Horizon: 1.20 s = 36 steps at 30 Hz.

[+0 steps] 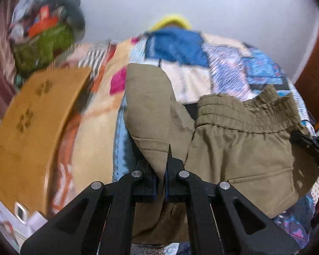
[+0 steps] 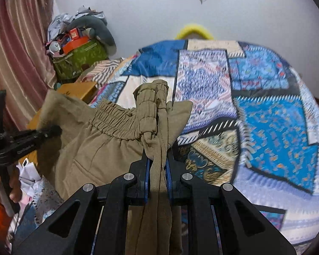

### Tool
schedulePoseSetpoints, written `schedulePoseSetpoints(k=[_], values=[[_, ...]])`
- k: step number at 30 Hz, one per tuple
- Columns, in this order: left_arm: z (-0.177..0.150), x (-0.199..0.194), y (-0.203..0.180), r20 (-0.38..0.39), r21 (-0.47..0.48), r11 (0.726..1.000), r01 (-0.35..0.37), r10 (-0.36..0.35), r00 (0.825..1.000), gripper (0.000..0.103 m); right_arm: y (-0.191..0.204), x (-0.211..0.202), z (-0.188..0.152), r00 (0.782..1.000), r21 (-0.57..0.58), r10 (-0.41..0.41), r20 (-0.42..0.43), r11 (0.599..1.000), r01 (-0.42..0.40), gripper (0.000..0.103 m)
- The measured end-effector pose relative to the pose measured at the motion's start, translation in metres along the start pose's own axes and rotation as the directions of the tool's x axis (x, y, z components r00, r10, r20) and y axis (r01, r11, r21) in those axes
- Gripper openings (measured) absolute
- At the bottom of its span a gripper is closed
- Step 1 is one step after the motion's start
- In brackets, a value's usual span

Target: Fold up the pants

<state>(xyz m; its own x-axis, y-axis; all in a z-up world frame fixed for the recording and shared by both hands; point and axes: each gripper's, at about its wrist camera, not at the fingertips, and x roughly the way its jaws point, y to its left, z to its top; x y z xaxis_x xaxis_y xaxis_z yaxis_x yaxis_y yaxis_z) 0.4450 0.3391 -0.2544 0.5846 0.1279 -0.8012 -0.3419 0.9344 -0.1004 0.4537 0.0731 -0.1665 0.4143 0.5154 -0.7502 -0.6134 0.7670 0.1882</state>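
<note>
Cardboard box (image 1: 32, 131) fills the left of my left wrist view, beside the patchwork quilt (image 1: 227, 72) on the bed. At bottom centre my left hand-held gripper (image 1: 159, 170) has its jaws nearly closed, pinching a fold of the khaki pants (image 1: 234, 148). The pants hang between both tools above the quilt, elastic waistband (image 1: 244, 110) bunched at centre right. My right hand-held gripper's tip pokes in at the right edge.

On the right wrist view, a pink curtain (image 2: 17, 53) hangs at upper left, with a green bag (image 2: 78, 61) heaped with clutter next to it. The left hand-held gripper (image 2: 51, 131) grips the fabric at mid left. At bottom centre my right hand-held gripper (image 2: 157, 165) is clamped on a gathered bunch of the pants (image 2: 91, 148). Quilt (image 2: 265, 116) covers the right.
</note>
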Motion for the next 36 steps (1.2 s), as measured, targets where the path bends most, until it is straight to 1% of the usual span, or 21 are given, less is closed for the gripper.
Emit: schedulePoseSetpoints(k=[2, 3, 5, 7, 9, 10, 13, 16, 19, 21, 23, 25, 26, 28, 29, 30, 31, 32, 33, 34, 36], values=[[-0.011, 0.025, 0.009, -0.050, -0.020, 1.000, -0.021, 0.019, 0.999, 0.006, -0.001, 0.011, -0.003, 1.000, 0.020, 0.011, -0.027, 1.000, -0.011, 0.012], [-0.015, 0.030, 0.011, -0.060, -0.024, 0.999, -0.032, 0.031, 0.998, 0.007, -0.002, 0.016, -0.006, 0.999, 0.022, 0.009, -0.045, 1.000, -0.008, 0.012], [-0.022, 0.043, 0.018, -0.091, -0.045, 0.998, -0.042, 0.037, 0.995, 0.008, -0.002, 0.023, -0.010, 0.997, 0.013, -0.023, -0.075, 1.000, 0.024, 0.015], [-0.026, 0.048, 0.021, -0.118, -0.067, 0.997, -0.042, 0.034, 0.992, 0.012, -0.003, 0.023, -0.010, 0.995, 0.014, -0.043, -0.092, 0.999, 0.044, 0.019], [-0.030, 0.050, 0.025, -0.139, -0.071, 0.996, -0.052, 0.042, 0.989, 0.019, -0.006, 0.022, -0.011, 0.993, 0.018, -0.056, -0.105, 0.998, 0.059, 0.024], [-0.030, 0.049, 0.026, -0.142, -0.065, 0.997, -0.052, 0.042, 0.989, 0.020, -0.007, 0.019, -0.012, 0.991, 0.013, -0.070, -0.112, 0.997, 0.072, 0.024], [-0.033, 0.037, 0.027, -0.150, -0.030, 0.997, -0.074, 0.068, 0.986, 0.026, -0.005, 0.011, -0.016, 0.987, -0.025, -0.110, -0.120, 0.994, 0.108, 0.031], [-0.034, 0.016, 0.027, -0.138, 0.005, 0.996, -0.090, 0.090, 0.986, 0.032, -0.002, -0.006, -0.019, 0.987, -0.046, -0.122, -0.107, 0.992, 0.117, 0.034], [-0.033, -0.019, 0.025, -0.115, 0.008, 0.999, -0.040, 0.041, 0.993, 0.032, 0.005, -0.033, -0.017, 0.990, -0.064, -0.125, -0.066, 0.991, 0.121, 0.034], [-0.032, -0.046, 0.020, -0.085, 0.014, 1.000, -0.022, 0.023, 0.996, 0.032, 0.013, -0.060, -0.014, 0.994, -0.067, -0.112, -0.019, 0.992, 0.111, 0.034], [-0.032, -0.082, 0.012, -0.034, 0.038, 0.999, -0.010, 0.011, 0.999, 0.032, 0.021, -0.086, -0.011, 0.996, -0.068, -0.089, 0.018, 0.994, 0.090, 0.034], [-0.031, -0.125, 0.000, 0.028, 0.066, 0.998, 0.016, -0.018, 0.999, 0.032, 0.034, -0.125, -0.009, 0.995, -0.072, -0.048, 0.087, 0.996, 0.055, 0.034], [-0.032, -0.151, -0.007, 0.068, 0.086, 0.996, 0.028, -0.034, 0.997, 0.032, 0.039, -0.141, -0.009, 0.992, -0.078, -0.031, 0.119, 0.996, 0.040, 0.034], [-0.033, -0.191, -0.018, 0.128, 0.113, 0.993, 0.033, -0.047, 0.991, 0.032, 0.054, -0.185, -0.010, 0.979, -0.088, 0.004, 0.205, 0.996, 0.015, 0.034], [-0.033, -0.211, -0.023, 0.157, 0.127, 0.991, 0.040, -0.060, 0.986, 0.032, 0.061, -0.201, -0.011, 0.971, -0.093, 0.020, 0.236, 0.996, 0.003, 0.034], [-0.036, -0.237, -0.030, 0.195, 0.149, 0.987, 0.055, -0.084, 0.977, 0.032, 0.070, -0.227, -0.013, 0.958, -0.102, 0.047, 0.283, 0.995, -0.019, 0.034], [-0.040, -0.255, -0.034, 0.225, 0.162, 0.985, 0.057, -0.094, 0.970, 0.033, 0.077, -0.243, -0.016, 0.948, -0.107, 0.063, 0.312, 0.994, -0.031, 0.034], [-0.046, -0.280, -0.041, 0.272, 0.178, 0.983, 0.045, -0.093, 0.958, 0.033, 0.082, -0.258, -0.019, 0.937, -0.110, 0.079, 0.341, 0.993, -0.044, 0.034], [-0.050, -0.295, -0.047, 0.299, 0.189, 0.981, 0.034, -0.091, 0.950, 0.033, 0.087, -0.276, -0.024, 0.923, -0.115, 0.095, 0.374, 0.992, -0.056, 0.034], [-0.056, -0.317, -0.053, 0.333, 0.206, 0.978, 0.024, -0.093, 0.938, 0.033, 0.094, -0.297, -0.031, 0.905, -0.120, 0.108, 0.412, 0.991, -0.064, 0.034], [-0.068, -0.350, -0.063, 0.390, 0.228, 0.974, 0.007, -0.098, 0.916, 0.033, 0.105, -0.323, -0.041, 0.883, -0.122, 0.109, 0.456, 0.991, -0.060, 0.034]])
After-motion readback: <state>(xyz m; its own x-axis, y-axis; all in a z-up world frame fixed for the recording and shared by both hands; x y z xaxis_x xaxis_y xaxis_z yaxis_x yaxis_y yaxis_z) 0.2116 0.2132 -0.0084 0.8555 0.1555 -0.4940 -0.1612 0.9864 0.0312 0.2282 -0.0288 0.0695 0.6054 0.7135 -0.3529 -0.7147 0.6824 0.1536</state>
